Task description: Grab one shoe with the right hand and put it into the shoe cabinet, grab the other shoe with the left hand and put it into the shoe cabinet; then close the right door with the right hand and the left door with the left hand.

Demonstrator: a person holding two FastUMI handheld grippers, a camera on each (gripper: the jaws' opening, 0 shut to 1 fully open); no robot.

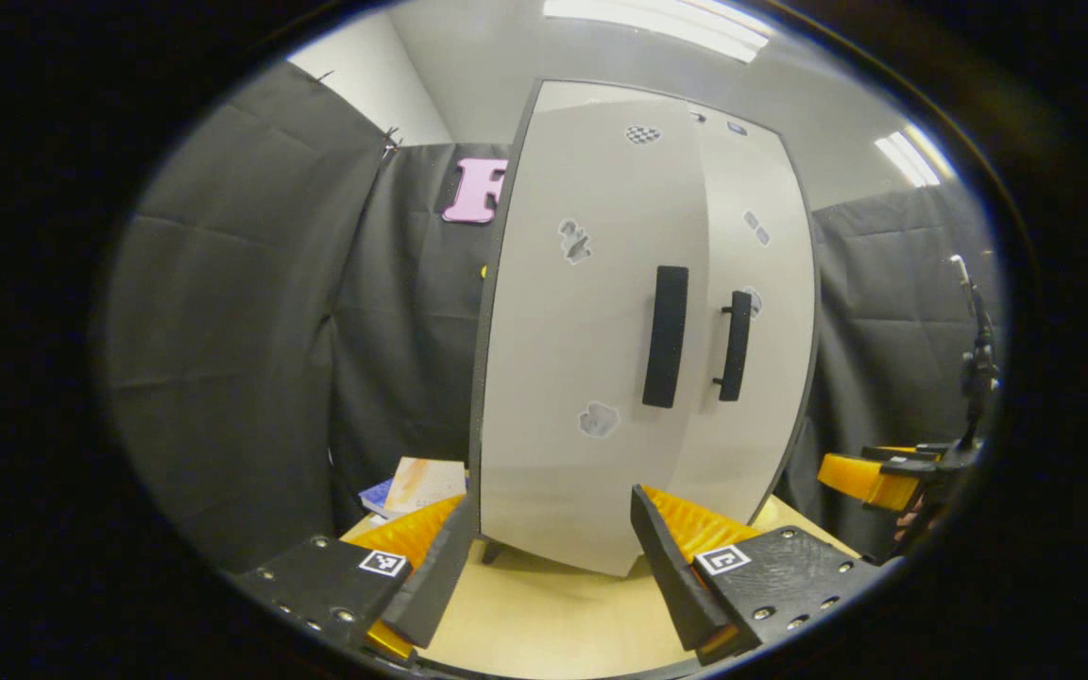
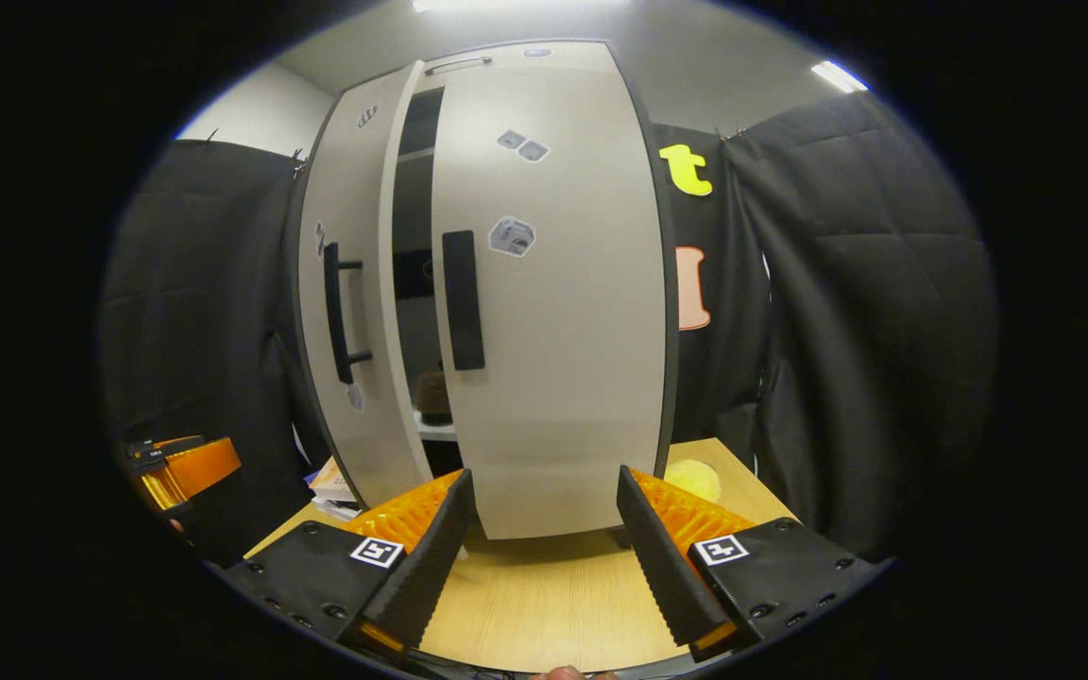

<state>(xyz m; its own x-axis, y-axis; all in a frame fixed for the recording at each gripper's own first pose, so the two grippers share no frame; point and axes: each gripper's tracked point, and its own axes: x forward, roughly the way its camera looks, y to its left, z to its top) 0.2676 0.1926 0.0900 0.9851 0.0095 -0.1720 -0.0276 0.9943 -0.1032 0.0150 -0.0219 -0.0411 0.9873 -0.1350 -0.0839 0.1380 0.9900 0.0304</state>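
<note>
While both grippers hang over the wooden table (image 2: pixel 544 604), the right gripper (image 2: pixel 540 538) and the left gripper (image 1: pixel 549 552) have their fingers spread, holding nothing. Beyond stands the shoe cabinet (image 2: pixel 553 378), upright, long axis vertical. Its right door (image 2: pixel 563 312) looks closed; the left door (image 2: pixel 350 312) is ajar (a dark gap between them). One brown shoe (image 2: pixel 433 395) sits on a shelf inside.
</note>
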